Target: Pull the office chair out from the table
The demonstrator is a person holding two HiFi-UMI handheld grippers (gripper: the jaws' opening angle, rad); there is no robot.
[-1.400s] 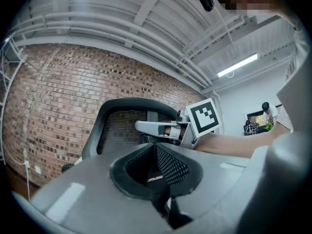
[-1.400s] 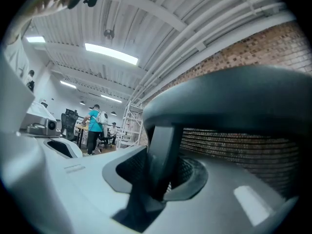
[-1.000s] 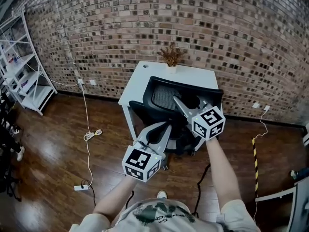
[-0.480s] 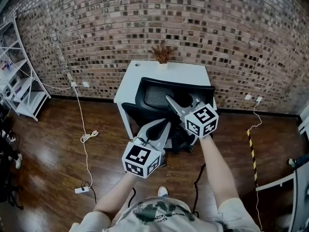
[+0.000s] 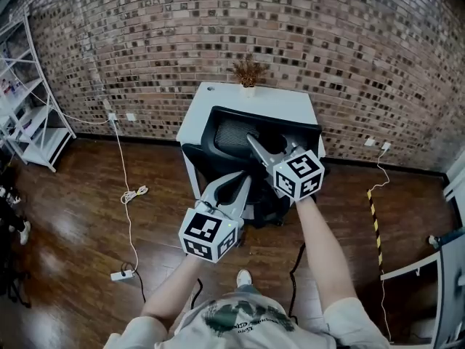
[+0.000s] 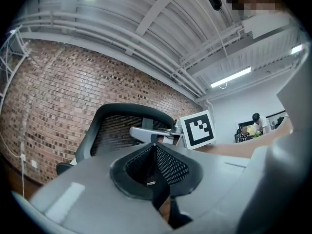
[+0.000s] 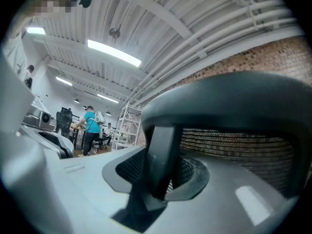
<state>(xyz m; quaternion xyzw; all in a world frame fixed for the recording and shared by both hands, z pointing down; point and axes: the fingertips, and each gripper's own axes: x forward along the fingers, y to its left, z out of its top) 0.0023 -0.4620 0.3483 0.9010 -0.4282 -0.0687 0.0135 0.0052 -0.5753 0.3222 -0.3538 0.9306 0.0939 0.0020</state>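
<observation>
Centre frame, before the brick wall [image 5: 327, 57]: the white table [image 5: 218, 100] with the office chair [image 5: 231, 133] close against its near edge, your right gripper [image 5: 254, 142] clamped on the backrest frame, your left gripper [image 5: 245, 179] closed empty just below-left.

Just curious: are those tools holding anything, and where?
The right tool clamps the office chair by its backrest's upright strut; the left tool holds nothing.
</observation>
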